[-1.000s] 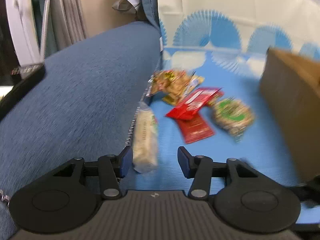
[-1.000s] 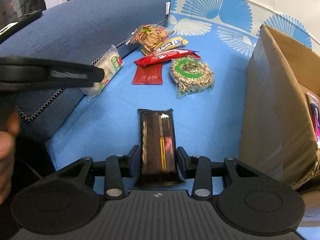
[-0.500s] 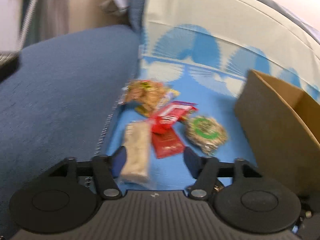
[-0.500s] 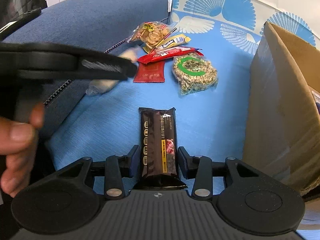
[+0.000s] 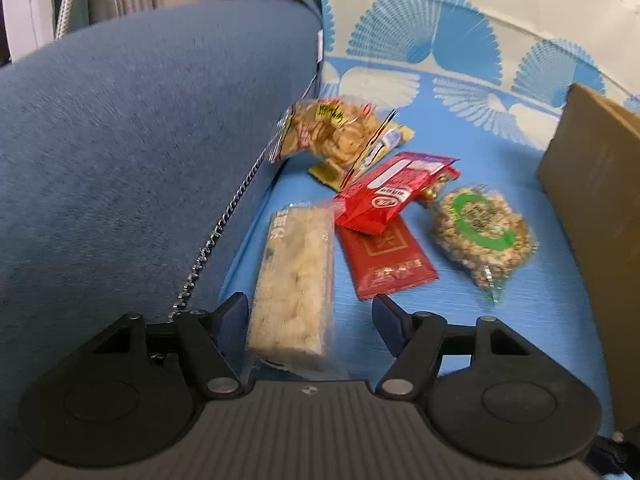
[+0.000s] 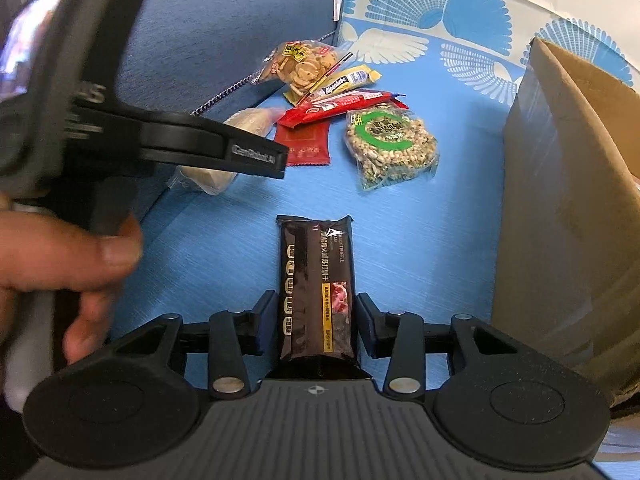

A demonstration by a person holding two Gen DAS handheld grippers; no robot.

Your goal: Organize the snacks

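I have the pale rice bar (image 5: 294, 280) lying lengthwise between the 2 fingers of my left gripper (image 5: 310, 314), close to the left finger (image 5: 232, 316) and clear of the right one. Those jaws are opening, spread wide, with neither pad pressing on the wrapper. The bar rests on the blue patterned cover (image 5: 520, 308), right against the edge of the dark blue cushion (image 5: 120, 140).

Just beyond its far end a red packet (image 5: 384, 258) lies flat, and a second red wrapper (image 5: 394, 194) overlaps that packet's far end. Further back a clear bag of crackers (image 5: 328, 132) leans on the cushion over a yellow bar (image 5: 384, 146). To the right of the red ones is a round puffed-grain cake (image 5: 484, 232) with a green ring label.

My right gripper (image 6: 316, 322) has the dark chocolate bar (image 6: 318, 288) standing lengthwise between its fingers at a narrow spacing; I see a thin gap on each side, so I cannot tell if it is gripped. A cardboard box (image 6: 568, 208) stands at the right. My left hand (image 6: 60, 264) is in the right camera's view.
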